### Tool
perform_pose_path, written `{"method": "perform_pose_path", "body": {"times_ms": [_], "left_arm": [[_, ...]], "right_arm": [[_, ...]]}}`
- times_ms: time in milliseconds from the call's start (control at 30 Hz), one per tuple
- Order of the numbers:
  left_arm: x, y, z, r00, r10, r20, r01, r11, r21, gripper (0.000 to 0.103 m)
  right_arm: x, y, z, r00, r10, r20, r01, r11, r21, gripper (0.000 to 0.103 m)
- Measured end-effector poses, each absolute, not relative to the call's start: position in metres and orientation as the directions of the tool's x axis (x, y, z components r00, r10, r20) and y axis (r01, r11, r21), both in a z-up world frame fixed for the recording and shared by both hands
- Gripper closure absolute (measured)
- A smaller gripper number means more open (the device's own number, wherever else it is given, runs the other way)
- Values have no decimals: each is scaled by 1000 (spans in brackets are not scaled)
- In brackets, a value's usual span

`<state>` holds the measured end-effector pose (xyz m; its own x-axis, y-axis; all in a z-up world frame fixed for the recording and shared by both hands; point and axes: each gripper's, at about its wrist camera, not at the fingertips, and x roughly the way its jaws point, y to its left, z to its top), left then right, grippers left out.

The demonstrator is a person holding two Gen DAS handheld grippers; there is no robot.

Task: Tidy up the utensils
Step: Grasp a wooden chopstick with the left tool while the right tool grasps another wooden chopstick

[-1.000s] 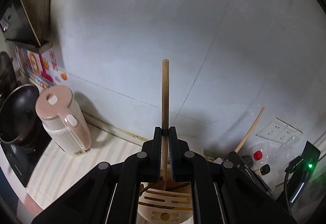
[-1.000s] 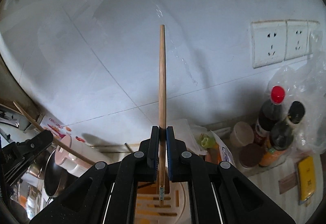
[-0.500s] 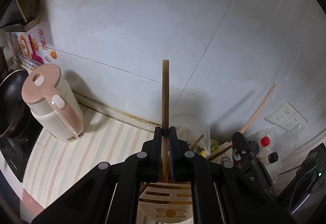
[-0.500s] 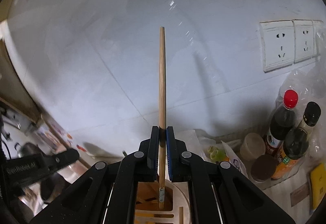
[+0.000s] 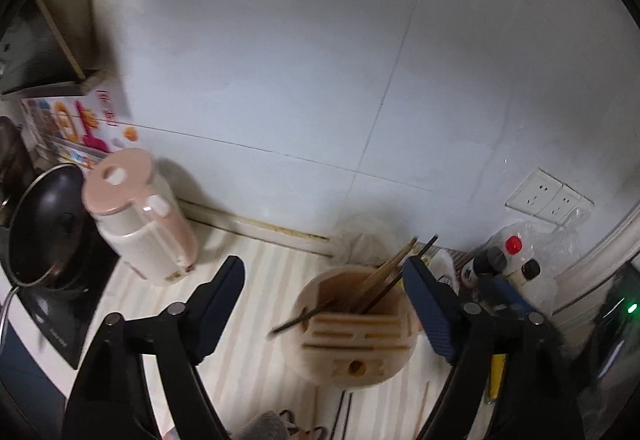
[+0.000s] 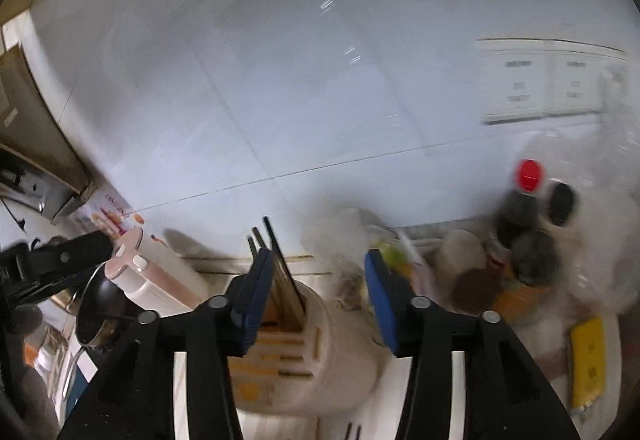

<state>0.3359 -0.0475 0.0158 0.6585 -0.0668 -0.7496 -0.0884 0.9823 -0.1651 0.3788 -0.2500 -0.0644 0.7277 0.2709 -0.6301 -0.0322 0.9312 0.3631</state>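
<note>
A beige round utensil holder (image 5: pixel 356 328) stands on the striped counter, with several chopsticks (image 5: pixel 384 276) leaning in it. My left gripper (image 5: pixel 324 304) is open and empty, its jaws spread on either side of the holder. In the right wrist view the holder (image 6: pixel 304 344) sits below my right gripper (image 6: pixel 316 296), which is open and empty; the chopsticks (image 6: pixel 280 272) stand just behind its left finger (image 6: pixel 256 296). A few loose chopsticks (image 5: pixel 344 412) lie on the counter in front of the holder.
A pink and white kettle (image 5: pixel 140 216) stands at the left beside a dark pan (image 5: pixel 44 224) on a cooktop. Sauce bottles (image 6: pixel 520 224) and jars crowd the right, with a yellow object (image 6: pixel 588 356) near them. Wall sockets (image 5: pixel 548 196) sit on the tiled wall.
Both grippers held a chopstick upright over the holder; now both have opened and the chopsticks are in the holder. Both views have tilted down.
</note>
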Motion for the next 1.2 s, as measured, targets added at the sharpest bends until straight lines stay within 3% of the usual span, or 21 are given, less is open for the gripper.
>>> {"method": "perform_pose_path", "body": {"times_ms": [67, 167, 233, 467, 500, 567, 633, 700, 800, 833, 900, 933, 1033, 1133, 1200], "left_arm": [[320, -44, 14, 664, -38, -747, -97, 986, -136, 0], [295, -41, 3, 672, 6, -740, -108, 990, -91, 0], [284, -42, -11, 659, 26, -752, -104, 993, -57, 0], [259, -48, -96, 526, 59, -848, -82, 996, 18, 0], [256, -50, -109, 504, 66, -861, -80, 996, 29, 0], [253, -53, -135, 456, 73, -887, -78, 996, 42, 0], [252, -58, -160, 413, 65, -908, -73, 997, 38, 0], [252, -65, -184, 375, 64, -925, -59, 997, 45, 2], [252, -76, -214, 315, 38, -948, -23, 999, 32, 17], [252, -82, -223, 286, 26, -958, -9, 1000, 24, 27], [254, -91, -242, 232, -3, -973, 21, 1000, 2, 35], [255, -96, -250, 213, -7, -977, 36, 999, 1, 45], [257, -105, -274, 150, -12, -989, 58, 998, -3, 54], [260, -112, -293, 96, -14, -995, 65, 998, -8, 57], [260, -116, -300, 80, -16, -997, 74, 997, -10, 78]], "right_arm": [[361, -262, -58, 728, 226, -647, 19, 937, 349, 43], [339, -280, -55, 721, 183, -668, 77, 937, 340, 31], [323, -291, -61, 707, 166, -688, 108, 935, 337, 16], [292, -306, -126, 565, 123, -816, 194, 941, 277, 15], [288, -308, -140, 536, 127, -834, 201, 941, 273, 16], [282, -312, -161, 486, 129, -864, 221, 939, 264, 28], [276, -313, -181, 436, 136, -889, 227, 940, 256, 52], [273, -315, -203, 389, 146, -909, 234, 939, 251, 63], [269, -320, -232, 322, 145, -935, 250, 940, 232, 70], [267, -321, -242, 301, 146, -942, 255, 940, 227, 74], [266, -322, -255, 263, 146, -954, 258, 942, 215, 76], [266, -323, -262, 244, 147, -959, 258, 943, 210, 76], [264, -325, -285, 190, 136, -972, 260, 948, 184, 76], [263, -326, -300, 151, 137, -979, 274, 946, 175, 76], [263, -327, -308, 128, 139, -982, 291, 941, 171, 75]]}}
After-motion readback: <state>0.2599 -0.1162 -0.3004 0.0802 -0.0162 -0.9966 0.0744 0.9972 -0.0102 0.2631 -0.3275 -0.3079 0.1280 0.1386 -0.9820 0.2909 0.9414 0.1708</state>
